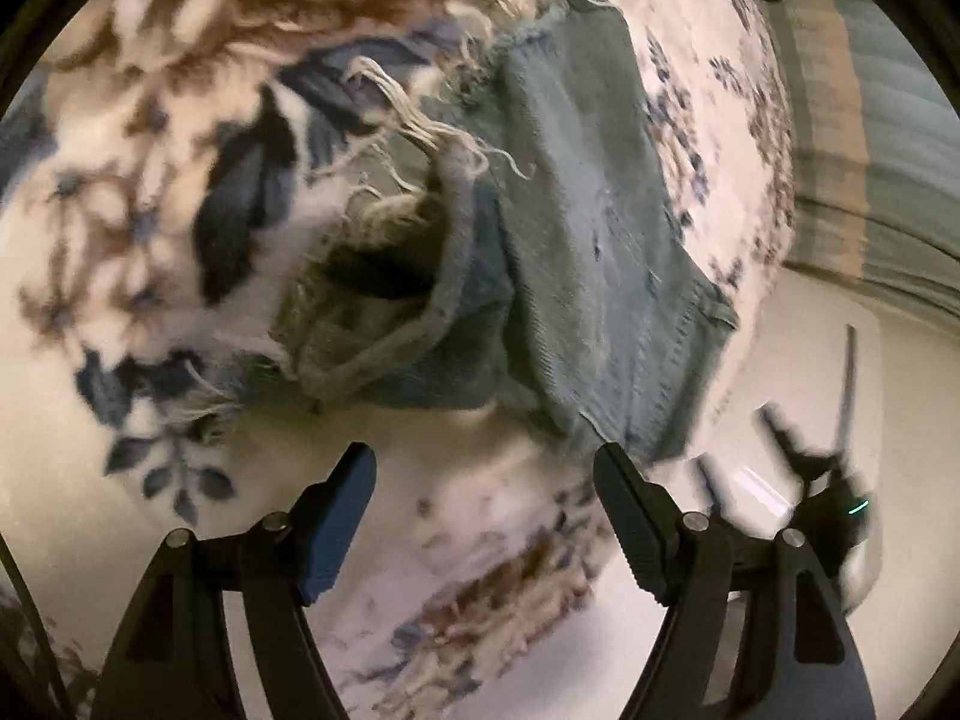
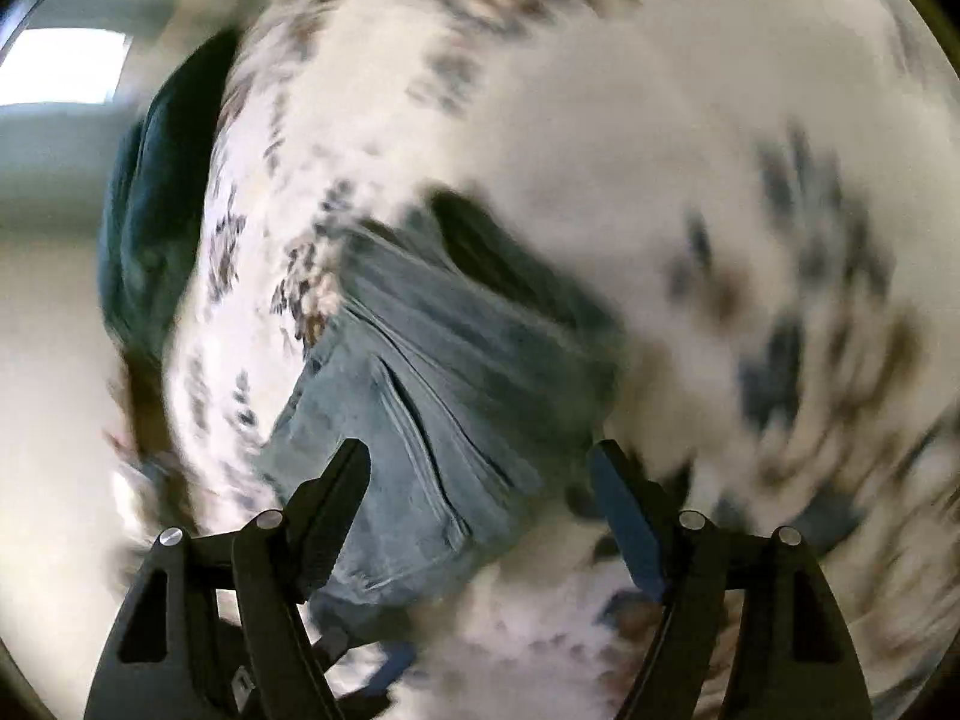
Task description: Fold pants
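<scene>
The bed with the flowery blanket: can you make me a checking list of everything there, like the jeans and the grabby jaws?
Surface: flowery blanket, white with blue and brown leaves, covering the bed.
Job's things: pale blue jeans lying on the blanket, frayed hem showing, partly bunched.
Clutter: dark green cloth at the blanket's edge.
Grippers: left gripper jaws open, empty; right gripper jaws open over the jeans, empty.
Cables: nothing seen.
Surroundings: pale floor; bright window. Right view is blurred.

The left gripper [image 1: 485, 459] has black angular fingers with silver pivot screws. One pad is blue, the other ribbed black. The right gripper [image 2: 480, 456] looks alike.
</scene>
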### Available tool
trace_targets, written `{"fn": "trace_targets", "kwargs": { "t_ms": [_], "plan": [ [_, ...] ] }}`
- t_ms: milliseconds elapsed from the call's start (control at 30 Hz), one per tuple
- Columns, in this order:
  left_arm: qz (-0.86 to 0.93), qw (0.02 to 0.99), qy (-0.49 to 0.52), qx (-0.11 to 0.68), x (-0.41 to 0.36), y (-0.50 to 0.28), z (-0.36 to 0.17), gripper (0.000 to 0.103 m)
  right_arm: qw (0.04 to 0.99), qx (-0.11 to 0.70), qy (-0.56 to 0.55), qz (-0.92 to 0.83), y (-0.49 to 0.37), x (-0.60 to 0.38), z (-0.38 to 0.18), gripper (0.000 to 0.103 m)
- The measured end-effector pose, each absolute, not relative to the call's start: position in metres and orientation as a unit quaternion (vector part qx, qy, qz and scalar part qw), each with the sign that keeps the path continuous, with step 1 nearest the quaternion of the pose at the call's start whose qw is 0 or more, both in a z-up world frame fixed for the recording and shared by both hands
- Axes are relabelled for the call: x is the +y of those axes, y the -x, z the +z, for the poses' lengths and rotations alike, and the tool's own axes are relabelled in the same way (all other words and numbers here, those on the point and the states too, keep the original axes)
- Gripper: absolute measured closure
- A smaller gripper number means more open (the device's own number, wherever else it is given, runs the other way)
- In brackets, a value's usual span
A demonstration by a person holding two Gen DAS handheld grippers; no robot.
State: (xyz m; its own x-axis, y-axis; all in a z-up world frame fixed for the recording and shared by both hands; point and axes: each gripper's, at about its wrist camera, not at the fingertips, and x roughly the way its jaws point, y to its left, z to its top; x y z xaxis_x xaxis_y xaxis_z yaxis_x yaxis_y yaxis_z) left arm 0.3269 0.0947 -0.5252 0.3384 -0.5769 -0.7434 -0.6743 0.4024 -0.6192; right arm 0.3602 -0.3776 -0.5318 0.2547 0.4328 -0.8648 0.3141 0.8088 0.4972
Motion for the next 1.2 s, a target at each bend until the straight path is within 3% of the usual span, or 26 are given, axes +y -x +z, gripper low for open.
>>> {"fn": "trace_targets", "kwargs": {
  "t_ms": [67, 200, 267, 400, 433, 533, 600, 633, 667, 767, 933, 1100, 1133, 1200],
  "plan": [
    [0.05, 0.621, 0.527, 0.579, 0.091, -0.32, -0.535, 0.029, 0.736, 0.623, -0.256, 0.065, -0.395, -0.36, -0.523, 0.024],
    [0.046, 0.625, 0.534, 0.568, 0.086, -0.337, -0.542, 0.029, 0.701, 0.695, -0.13, 0.093, -0.472, -0.316, -0.559, 0.026],
    [0.036, 0.629, 0.541, 0.557, 0.086, -0.339, -0.543, 0.029, 0.687, 0.715, -0.086, 0.092, -0.486, -0.306, -0.574, 0.075],
    [0.038, 0.639, 0.545, 0.542, 0.086, -0.349, -0.55, 0.029, 0.733, 0.672, -0.088, 0.064, -0.506, -0.315, -0.55, 0.08],
    [0.038, 0.637, 0.551, 0.538, 0.087, -0.351, -0.554, 0.029, 0.729, 0.673, -0.116, 0.051, -0.51, -0.327, -0.554, 0.08],
    [0.038, 0.623, 0.578, 0.525, 0.092, -0.353, -0.564, 0.029, 0.692, 0.698, -0.173, 0.07, -0.509, -0.343, -0.579, 0.062],
    [0.036, 0.609, 0.616, 0.498, 0.099, -0.35, -0.569, 0.029, 0.687, 0.687, -0.222, 0.088, -0.493, -0.359, -0.574, 0.046],
    [0.037, 0.606, 0.625, 0.491, 0.101, -0.349, -0.57, 0.029, 0.693, 0.666, -0.263, 0.085, -0.477, -0.375, -0.563, 0.031],
    [0.039, 0.598, 0.642, 0.478, 0.103, -0.347, -0.575, 0.029, 0.7, 0.646, -0.295, 0.075, -0.458, -0.389, -0.553, 0.025],
    [0.05, 0.575, 0.676, 0.459, 0.102, -0.345, -0.589, 0.029, 0.697, 0.597, -0.393, 0.05, -0.395, -0.428, -0.544, 0.024],
    [0.061, 0.569, 0.684, 0.452, 0.101, -0.359, -0.598, 0.028, 0.58, 0.603, -0.546, 0.048, -0.322, -0.422, -0.635, 0.024],
    [0.061, 0.548, 0.698, 0.457, 0.108, -0.37, -0.606, 0.028, 0.541, 0.529, -0.649, 0.079, -0.328, -0.408, -0.689, 0.019],
    [0.063, 0.546, 0.698, 0.46, 0.109, -0.372, -0.605, 0.03, 0.541, 0.524, -0.654, 0.074, -0.332, -0.406, -0.691, 0.018],
    [0.073, 0.554, 0.681, 0.472, 0.112, -0.374, -0.598, 0.053, 0.556, 0.528, -0.639, 0.07, -0.343, -0.401, -0.685, 0.018]
  ]
}}
